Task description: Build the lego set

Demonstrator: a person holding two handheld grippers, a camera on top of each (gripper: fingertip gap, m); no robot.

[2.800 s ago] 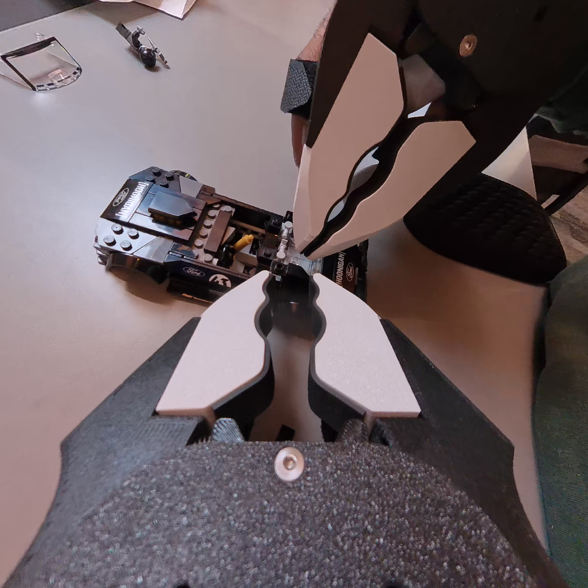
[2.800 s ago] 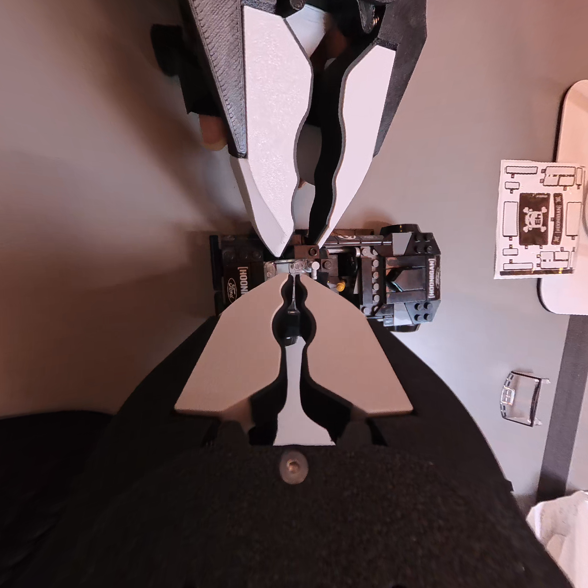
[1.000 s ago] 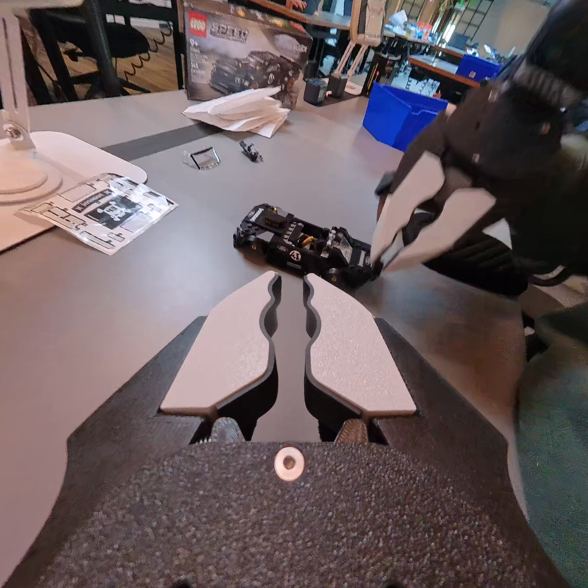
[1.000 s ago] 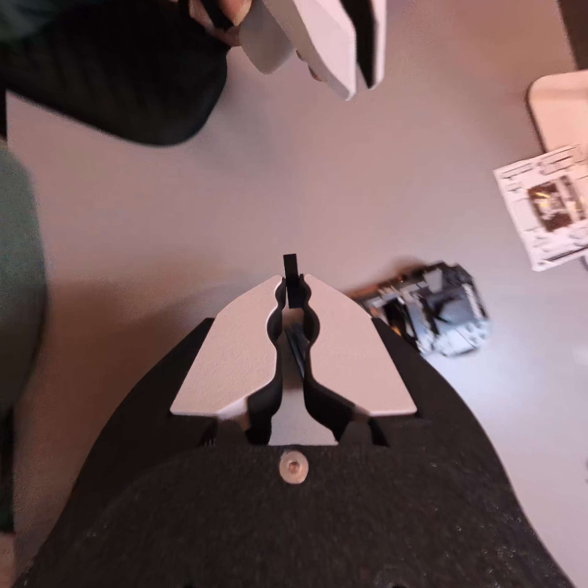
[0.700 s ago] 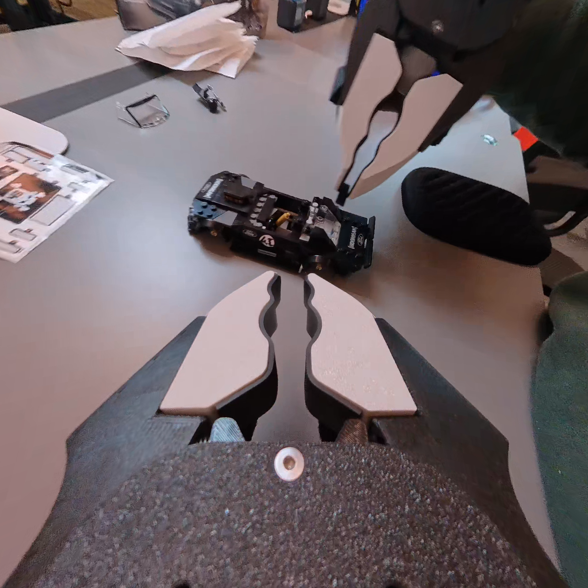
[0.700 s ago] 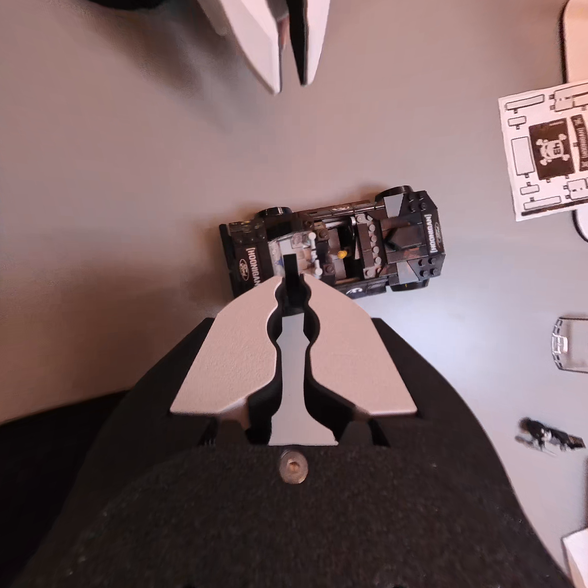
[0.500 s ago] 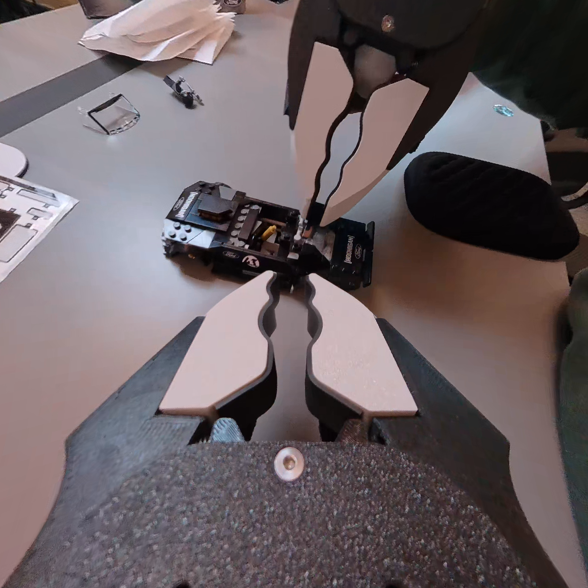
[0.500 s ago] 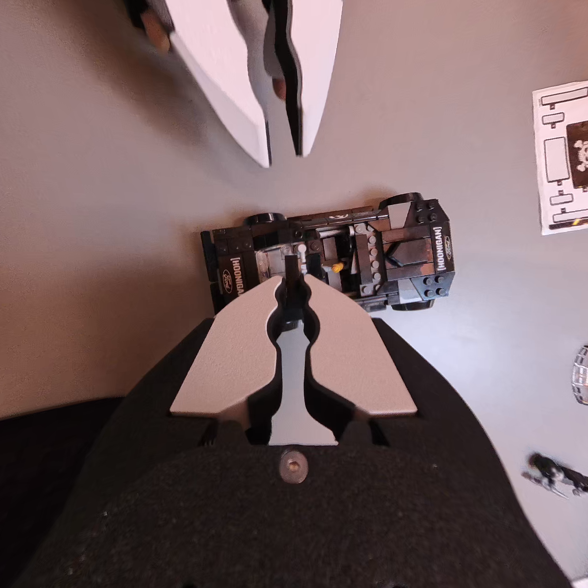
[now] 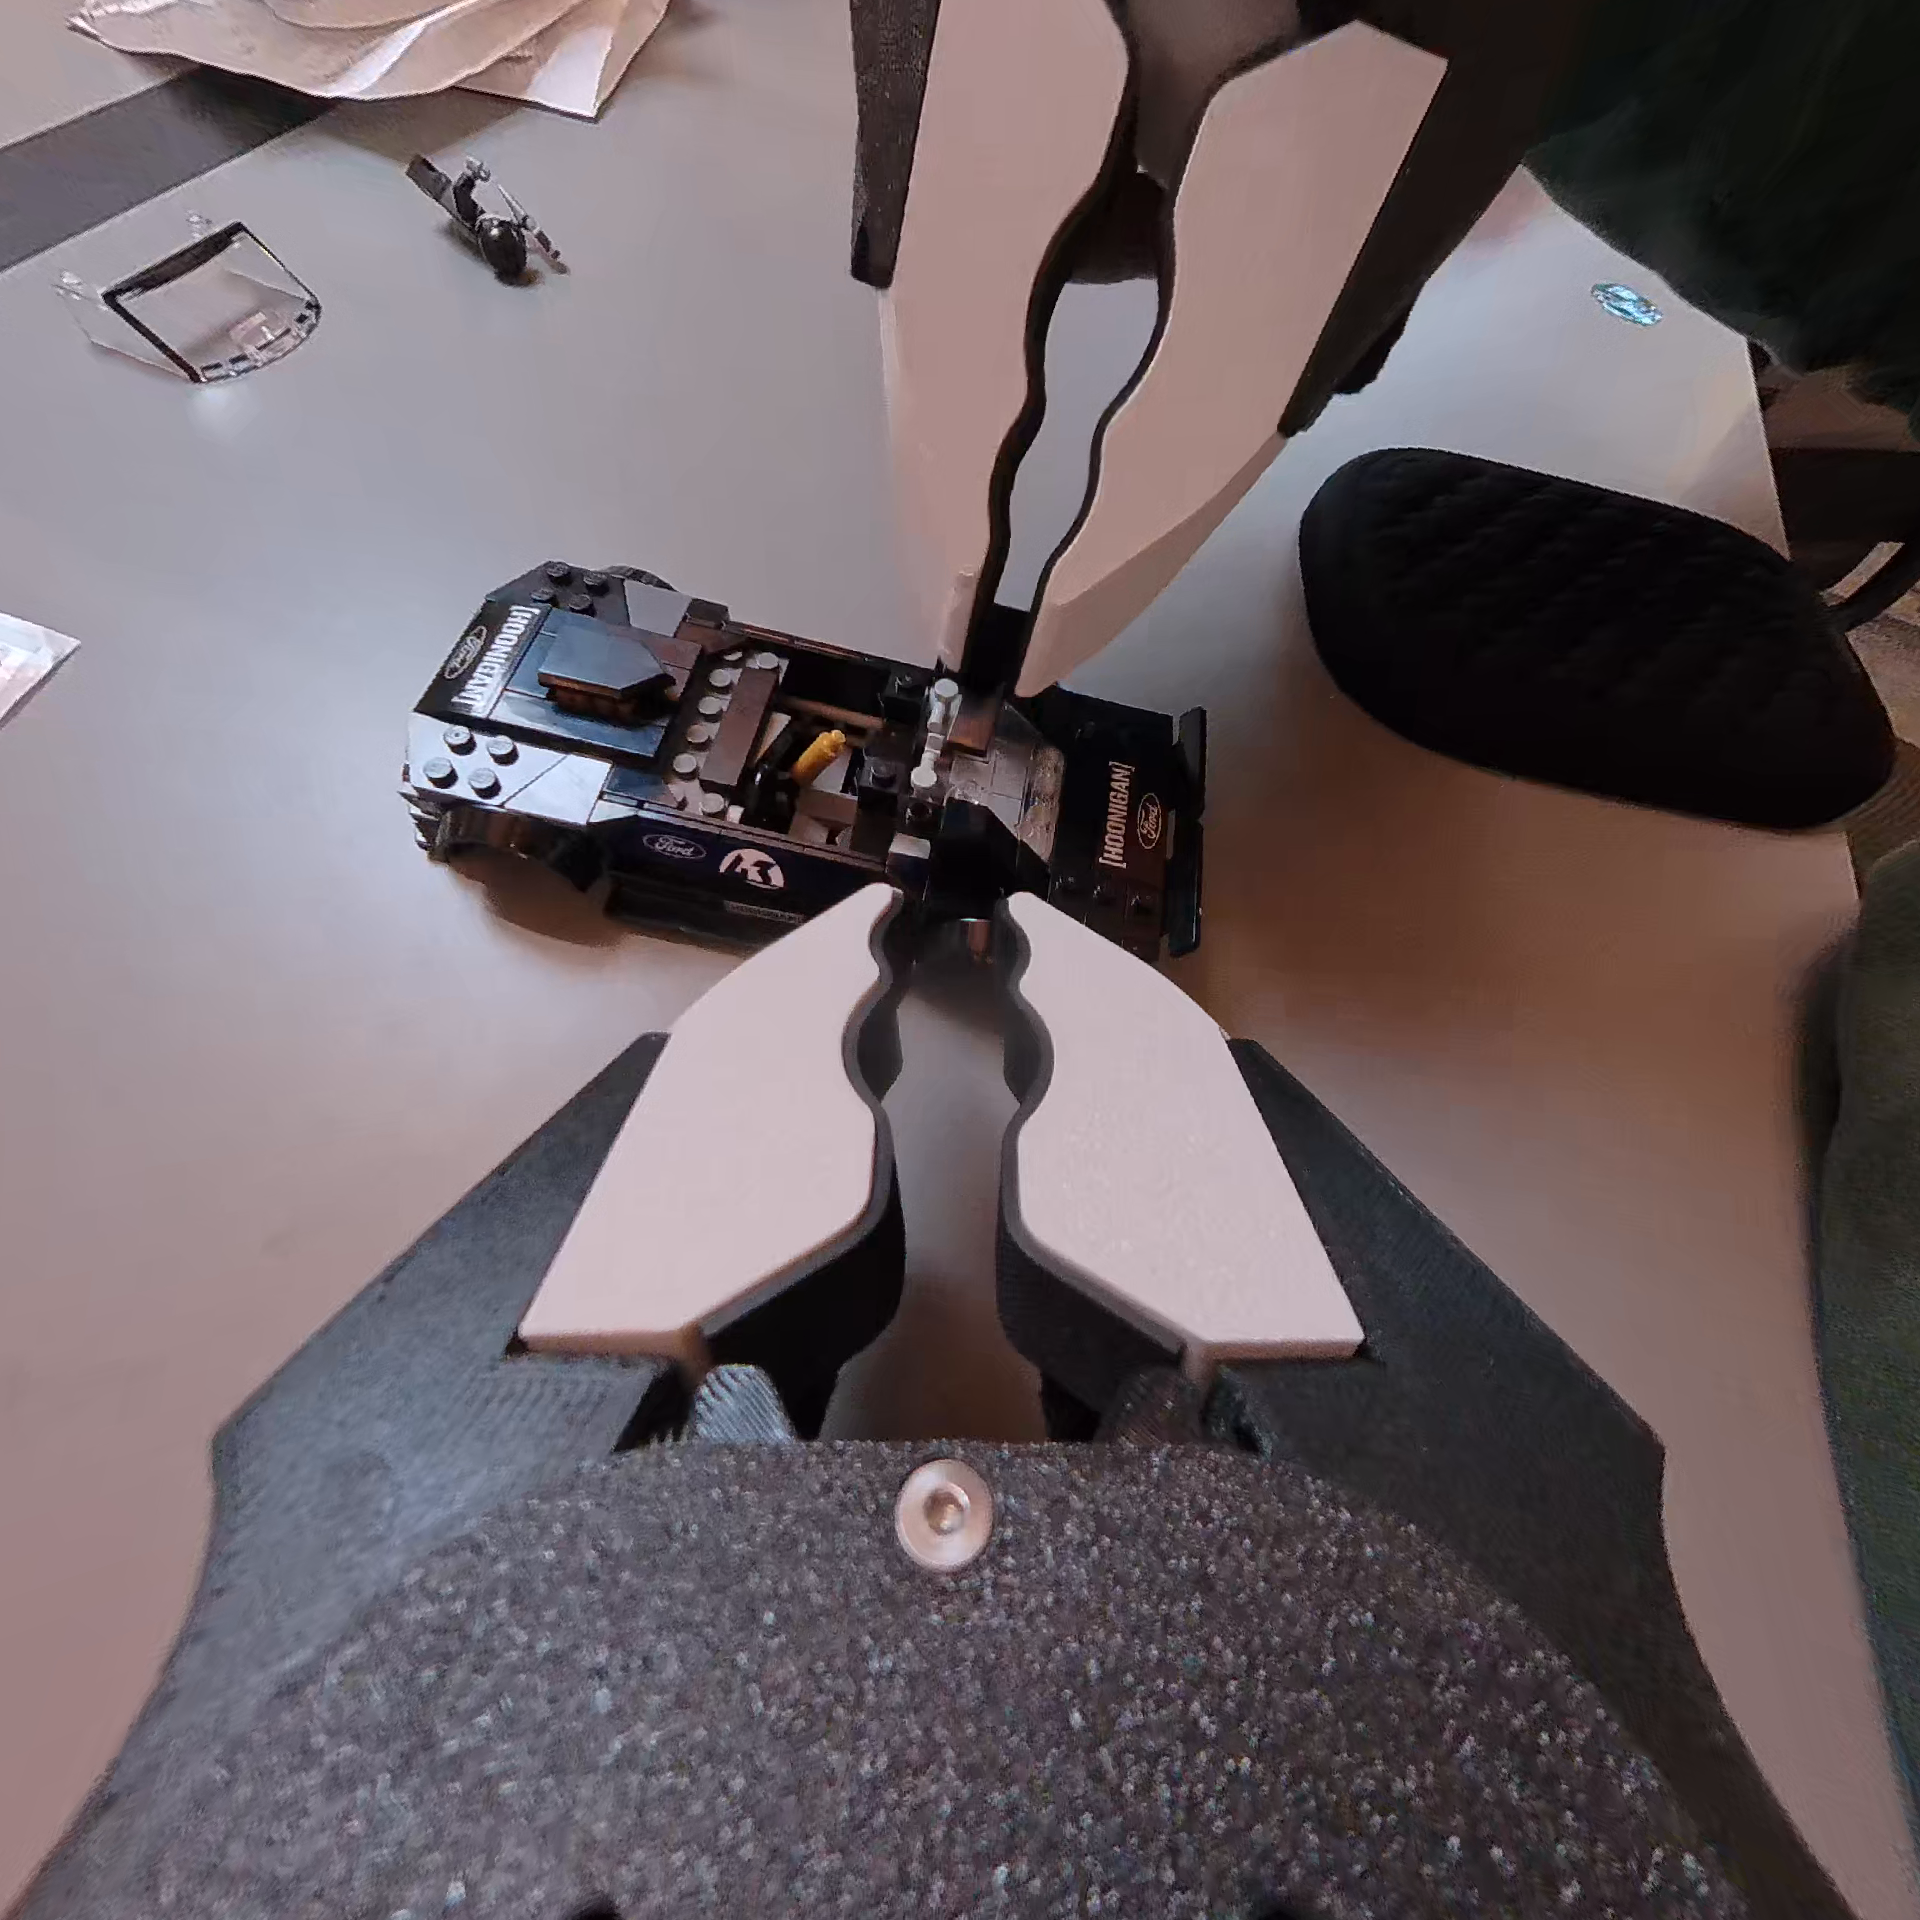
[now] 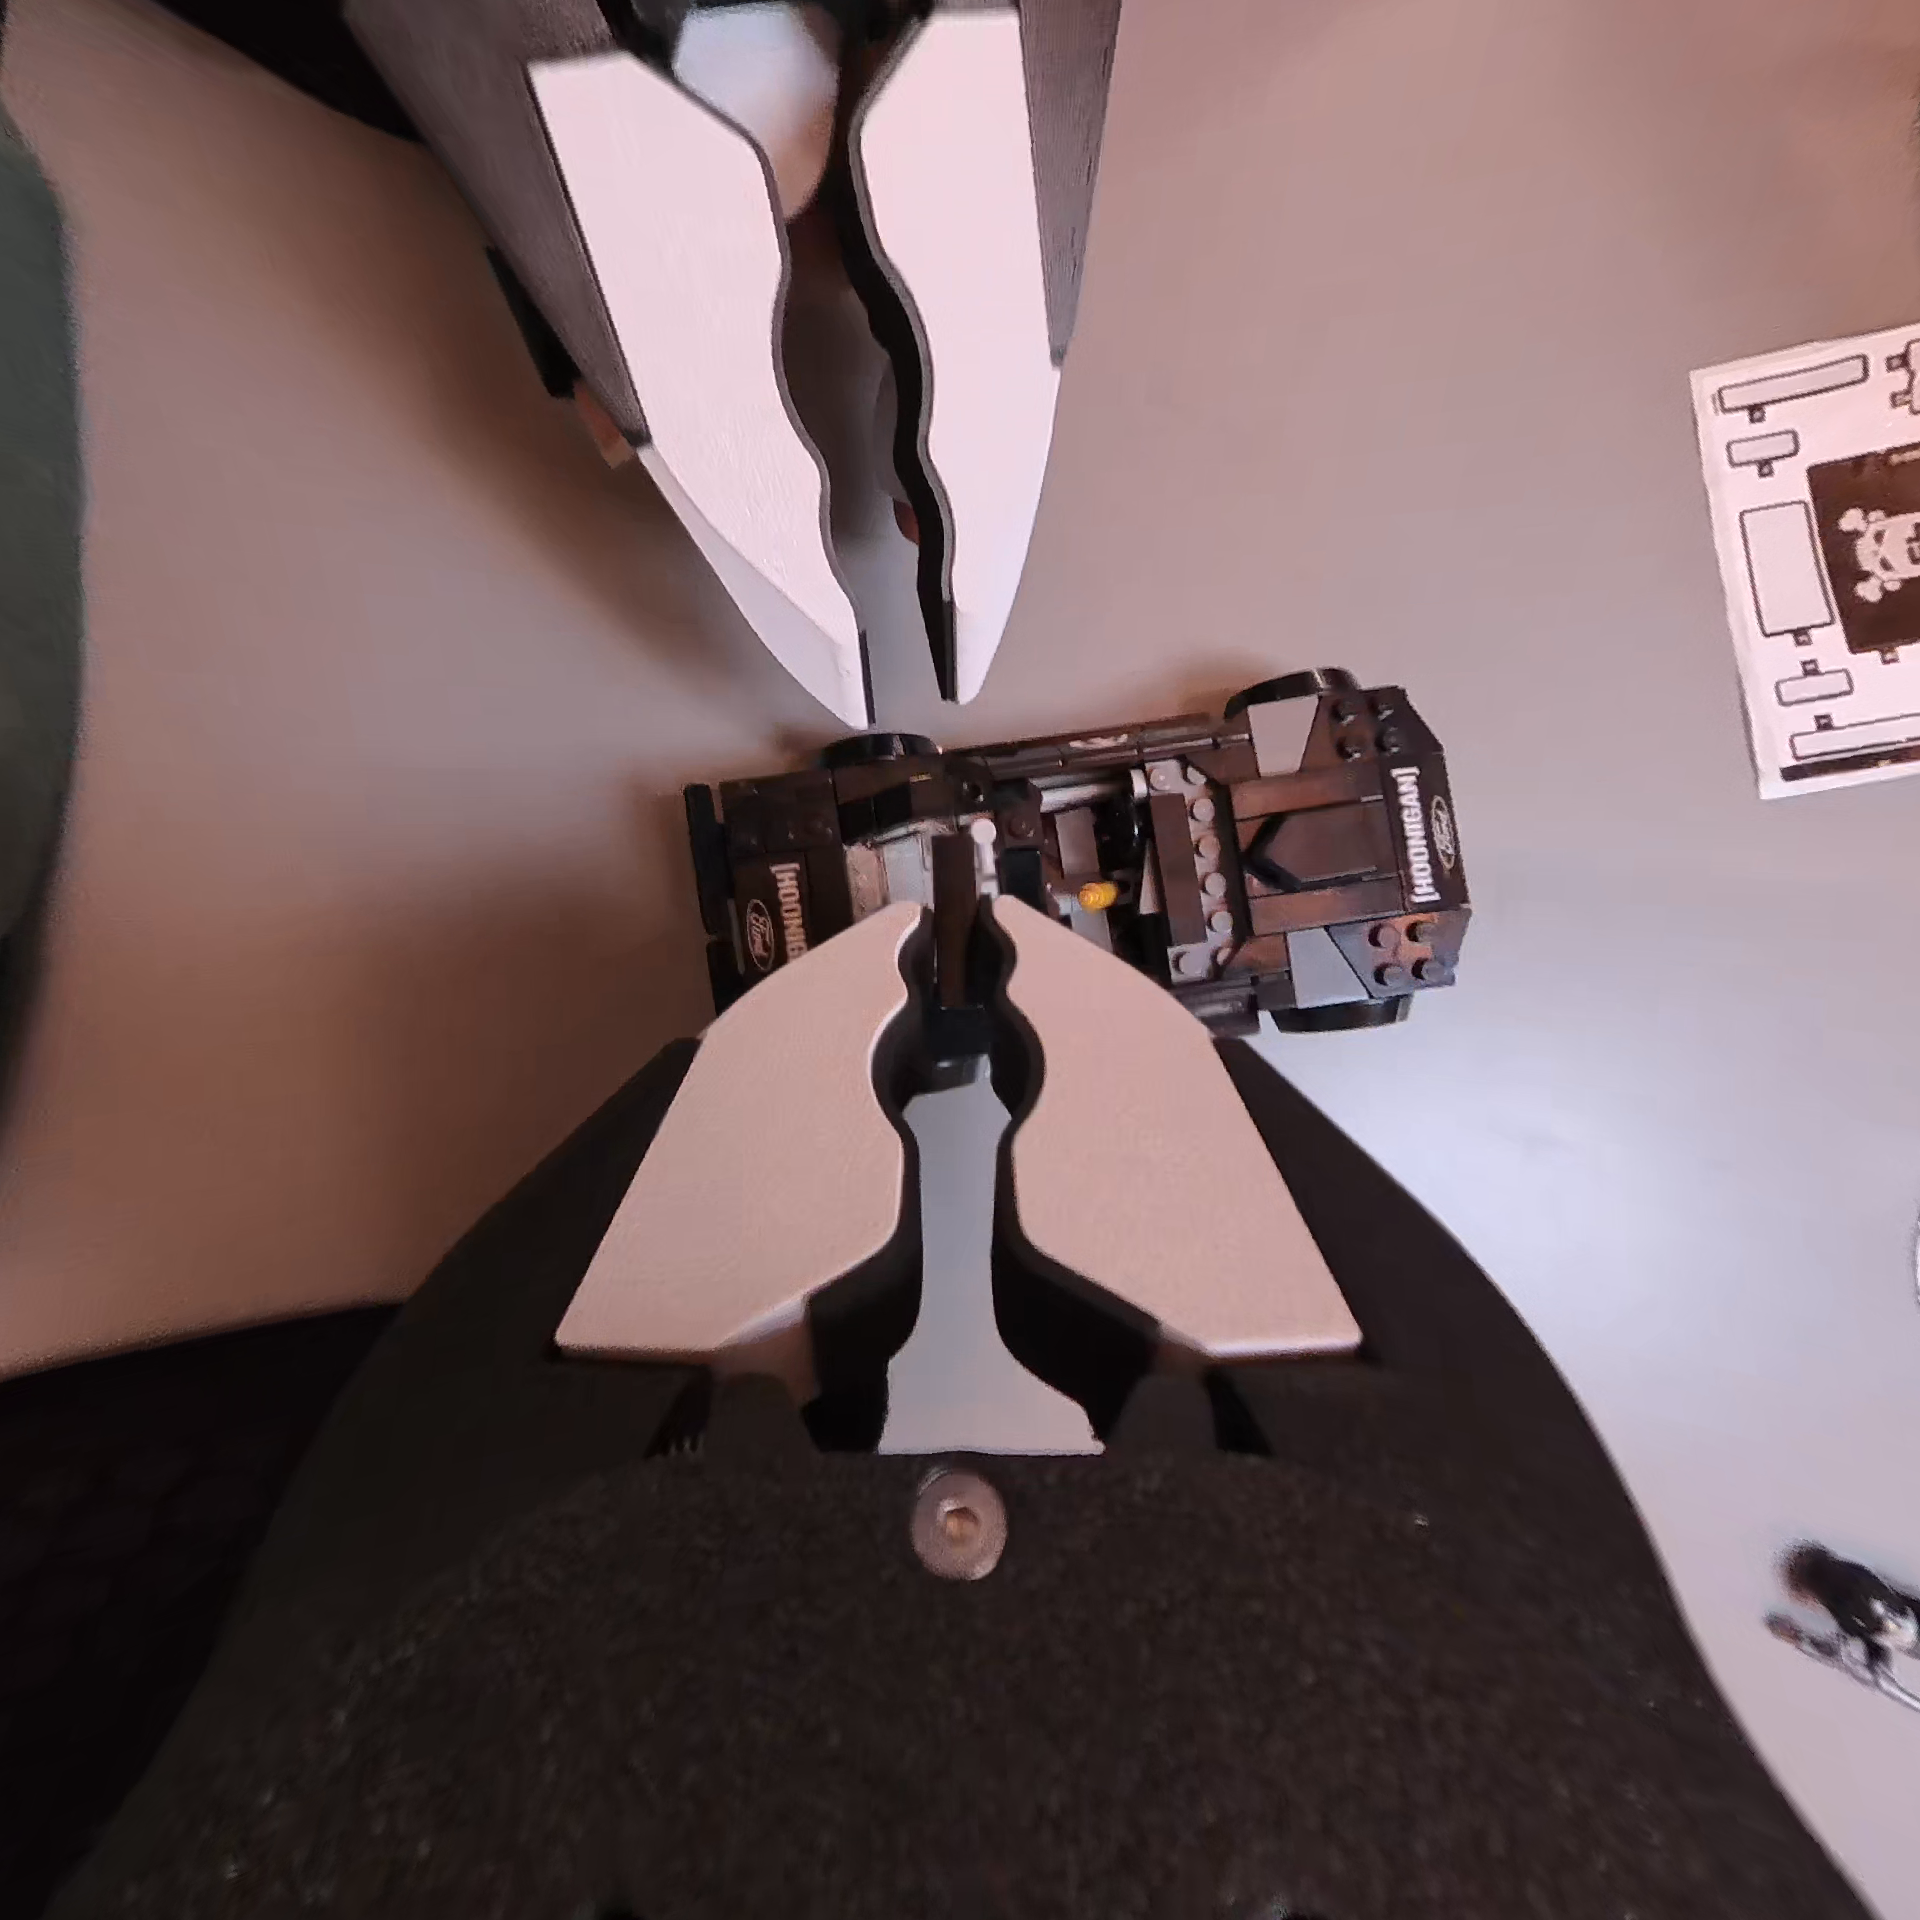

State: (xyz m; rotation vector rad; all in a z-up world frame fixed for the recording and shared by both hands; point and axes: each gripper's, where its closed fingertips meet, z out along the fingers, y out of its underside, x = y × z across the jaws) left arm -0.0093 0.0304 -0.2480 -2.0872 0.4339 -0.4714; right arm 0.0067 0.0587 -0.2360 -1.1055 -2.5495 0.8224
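A black lego car lies on the grey table, with its cabin open at the top. It also shows in the right wrist view. My right gripper is shut on a small black lego piece. It holds the piece from above against the rear of the cabin. In the left wrist view the right gripper comes down from the top, with the piece between its tips. My left gripper is narrowly open and empty, with its tips at the car's near side by the rear wheel. It also shows in the right wrist view.
A clear windshield piece and a small black figure part lie at the back left. A sticker sheet lies beyond the car's front. Crumpled white bags are at the far edge. A black chair armrest sits past the table's right edge.
The right gripper swung over the car and lowered the black piece onto the cabin's rear. The left gripper moved forward until its tips reached the car's side.
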